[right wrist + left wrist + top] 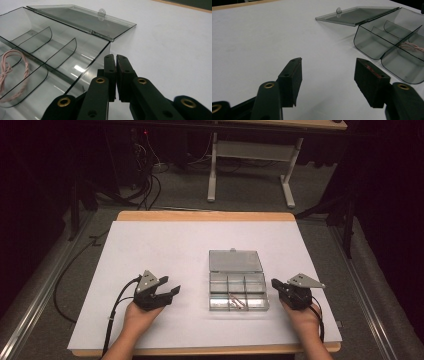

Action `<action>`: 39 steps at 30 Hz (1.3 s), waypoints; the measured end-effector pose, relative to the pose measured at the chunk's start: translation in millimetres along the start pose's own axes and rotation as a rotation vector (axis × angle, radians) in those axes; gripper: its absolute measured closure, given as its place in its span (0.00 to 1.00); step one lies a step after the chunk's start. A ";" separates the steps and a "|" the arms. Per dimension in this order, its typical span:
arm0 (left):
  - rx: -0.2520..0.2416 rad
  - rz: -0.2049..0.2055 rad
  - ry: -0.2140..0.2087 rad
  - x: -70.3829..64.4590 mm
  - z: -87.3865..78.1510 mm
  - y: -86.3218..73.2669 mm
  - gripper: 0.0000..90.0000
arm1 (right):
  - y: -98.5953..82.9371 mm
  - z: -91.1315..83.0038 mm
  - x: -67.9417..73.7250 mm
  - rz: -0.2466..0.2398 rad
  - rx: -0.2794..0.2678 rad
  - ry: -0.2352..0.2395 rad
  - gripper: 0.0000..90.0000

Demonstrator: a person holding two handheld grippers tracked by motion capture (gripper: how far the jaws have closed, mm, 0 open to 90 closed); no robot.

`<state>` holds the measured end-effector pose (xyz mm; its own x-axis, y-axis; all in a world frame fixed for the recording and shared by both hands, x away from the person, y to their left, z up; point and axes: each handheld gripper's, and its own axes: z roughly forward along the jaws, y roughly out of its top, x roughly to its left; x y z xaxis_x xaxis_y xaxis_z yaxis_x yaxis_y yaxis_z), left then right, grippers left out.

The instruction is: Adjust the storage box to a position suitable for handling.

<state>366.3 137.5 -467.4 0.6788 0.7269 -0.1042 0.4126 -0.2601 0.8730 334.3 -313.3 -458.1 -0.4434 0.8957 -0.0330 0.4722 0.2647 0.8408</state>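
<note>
The right gripper (116, 58), jaws pressed together on nothing, rests just beside the right wall of the clear compartment box (238, 291); the left gripper (169, 290), jaws spread and empty, sits apart on the white sheet (150, 250). The lid (235, 260) lies open and a pink twisted cord (11, 72) sits in a near compartment, so closing the lid looks next: one gripper must reach its far edge

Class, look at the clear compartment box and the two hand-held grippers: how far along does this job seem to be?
Done: the clear box lies with its lid swung fully open, and a pink twisted cord sits in a front compartment. In hand: nothing; the left hand-held gripper is open over bare table, and the right hand-held gripper is shut beside the box wall. Left, probably: handling the cord or closing the lid.
</note>
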 end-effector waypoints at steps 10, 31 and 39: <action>0.009 0.016 0.019 -7.7 34.6 18.7 0.59 | 15.1 15.1 -6.1 -0.012 0.037 -0.006 0.98; 0.024 0.015 0.038 -17.8 93.4 47.2 0.82 | 27.2 41.7 -15.8 -0.021 0.082 -0.041 1.00; 0.059 0.008 0.064 -15.6 104.9 48.2 0.99 | 28.9 49.6 -18.5 -0.018 0.100 -0.046 1.00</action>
<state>439.3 46.9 -473.6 0.6426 0.7635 -0.0646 0.4435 -0.3018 0.8440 394.0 -304.4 -460.0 -0.4178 0.9055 -0.0745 0.5394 0.3132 0.7817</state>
